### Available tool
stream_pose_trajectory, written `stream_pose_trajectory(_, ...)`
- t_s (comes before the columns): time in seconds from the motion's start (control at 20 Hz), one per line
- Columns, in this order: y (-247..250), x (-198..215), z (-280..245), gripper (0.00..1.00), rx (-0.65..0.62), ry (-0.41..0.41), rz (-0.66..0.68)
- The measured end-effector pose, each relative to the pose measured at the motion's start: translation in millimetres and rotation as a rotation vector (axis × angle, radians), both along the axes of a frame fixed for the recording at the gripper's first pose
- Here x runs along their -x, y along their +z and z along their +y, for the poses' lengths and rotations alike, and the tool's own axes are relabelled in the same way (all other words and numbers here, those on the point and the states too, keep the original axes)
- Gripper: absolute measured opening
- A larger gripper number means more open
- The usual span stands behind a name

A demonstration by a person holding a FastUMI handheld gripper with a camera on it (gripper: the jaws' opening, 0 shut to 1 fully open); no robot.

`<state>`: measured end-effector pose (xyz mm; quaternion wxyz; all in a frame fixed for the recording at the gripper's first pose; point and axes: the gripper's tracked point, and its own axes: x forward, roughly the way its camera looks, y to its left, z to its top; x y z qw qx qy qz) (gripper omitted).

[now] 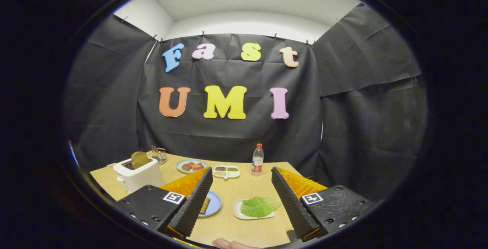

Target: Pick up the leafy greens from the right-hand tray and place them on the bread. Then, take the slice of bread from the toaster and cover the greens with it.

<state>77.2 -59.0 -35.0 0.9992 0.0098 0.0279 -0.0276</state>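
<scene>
The gripper (241, 188) hangs above the near side of the wooden worktop (251, 188), its jaws spread wide apart with nothing between them but open air and the worktop below.

The leafy greens (260, 206) lie flat on a white tray (237, 210), between the two fingers and closer to the right one; the leaf's far tip comes close to that finger without clearly touching it. To the left of the tray sits a blue plate (214, 202), half hidden behind the left finger, with a slice of bread (205, 205) on it, only a narrow brown strip of which shows.

Beyond the left finger stands a white toaster (139, 175), with a browned slice of toast (140, 159) sticking up from its slot. Just behind the toaster is a small glass jar (160, 155) holding some sticks or utensils, too small to make out.

Farther back, near the middle of the worktop, are a pale green plate (191, 166) with red pieces of food, a white divided dish (226, 171) with dark and green fillings, and an upright plastic bottle (257, 160) with a red cap.

Part of a person's hand (228, 243) shows at the near edge of the worktop, below the fingers.
</scene>
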Motion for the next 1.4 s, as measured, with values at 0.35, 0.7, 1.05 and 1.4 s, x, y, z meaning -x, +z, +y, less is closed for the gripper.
stream_pose_trajectory(0.35, -51, -77, -34, 0.95, -0.003, -0.021, 0.055)
stream_pose_trajectory(0.7, -135, -153, -74, 0.95, 0.012, -0.053, 0.185)
stream_pose_trajectory(1.05, -221, -203, -109, 0.96, -0.032, -0.074, 0.354)
stream_pose_trajectory(1.4, -284, -202, -123, 0.96, -0.090, -0.108, 0.554)
